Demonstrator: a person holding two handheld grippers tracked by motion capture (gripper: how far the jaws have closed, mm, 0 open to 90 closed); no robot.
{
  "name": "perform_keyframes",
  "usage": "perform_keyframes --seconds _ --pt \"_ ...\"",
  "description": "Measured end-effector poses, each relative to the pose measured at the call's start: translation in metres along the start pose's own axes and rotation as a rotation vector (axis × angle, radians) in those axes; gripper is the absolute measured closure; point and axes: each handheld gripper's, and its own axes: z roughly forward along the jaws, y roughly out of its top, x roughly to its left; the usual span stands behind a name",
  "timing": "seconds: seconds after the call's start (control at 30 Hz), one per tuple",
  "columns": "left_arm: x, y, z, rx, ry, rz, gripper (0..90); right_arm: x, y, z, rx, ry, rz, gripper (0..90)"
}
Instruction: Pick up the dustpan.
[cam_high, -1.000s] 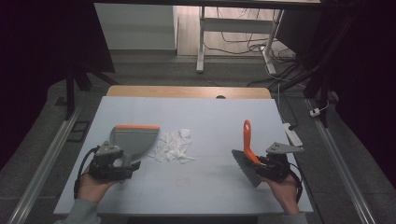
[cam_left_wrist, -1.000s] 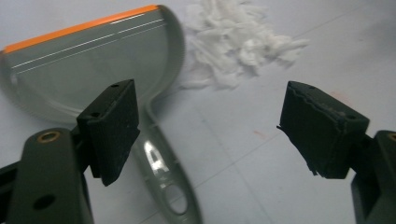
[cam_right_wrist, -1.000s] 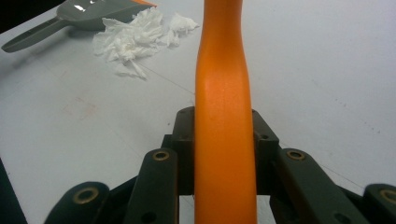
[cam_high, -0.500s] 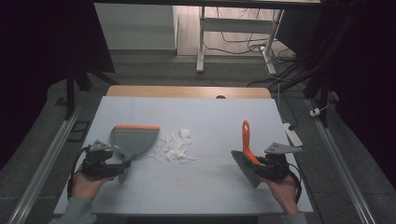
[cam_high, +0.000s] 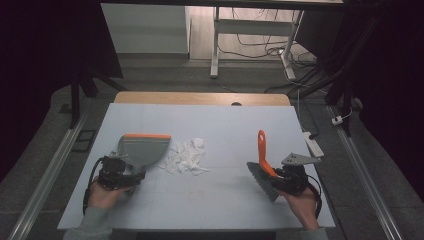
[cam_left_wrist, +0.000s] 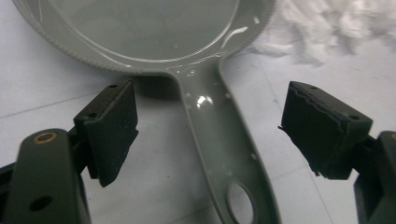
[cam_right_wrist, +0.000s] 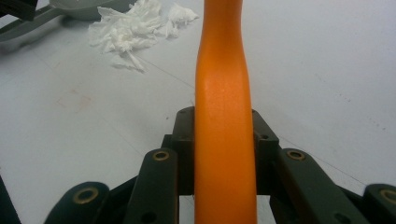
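Dustpan (cam_left_wrist: 219, 140) handle lies between the left claw's (cam_high: 120, 172) spread jaws at lower left, not yet gripped. The right claw (cam_high: 280, 175) pinches the brush (cam_high: 263, 162) at lower right. Paper scraps (cam_high: 186, 156), mid-surface (cam_high: 220, 120), remain unswept.

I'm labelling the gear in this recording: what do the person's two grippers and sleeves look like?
Both are black two-jaw tools. The left gripper has blocky black rubber pads on linked arms with brass-coloured pivot pins. The right gripper shows the same black links and brass pins, and in the high view it carries a grey three-cornered plate. A black cable loops from the left one. The sleeves look grey-green.
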Motion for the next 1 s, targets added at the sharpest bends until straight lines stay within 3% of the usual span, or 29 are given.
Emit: perform_keyframes --seconds 0.27,0.53,1.0 --pt "0.001 0.002 0.015 0.034 0.020 -0.030 24.3 0.000 -0.001 0.001 0.004 -0.004 0.001 69.7" --pt "0.002 0.005 0.020 0.025 0.032 -0.046 31.4 -0.001 -0.001 0.002 0.010 -0.006 0.005 69.8" --pt "0.006 0.005 0.028 0.020 0.001 -0.081 47.3 -0.001 -0.001 0.003 0.015 -0.010 0.006 69.8"
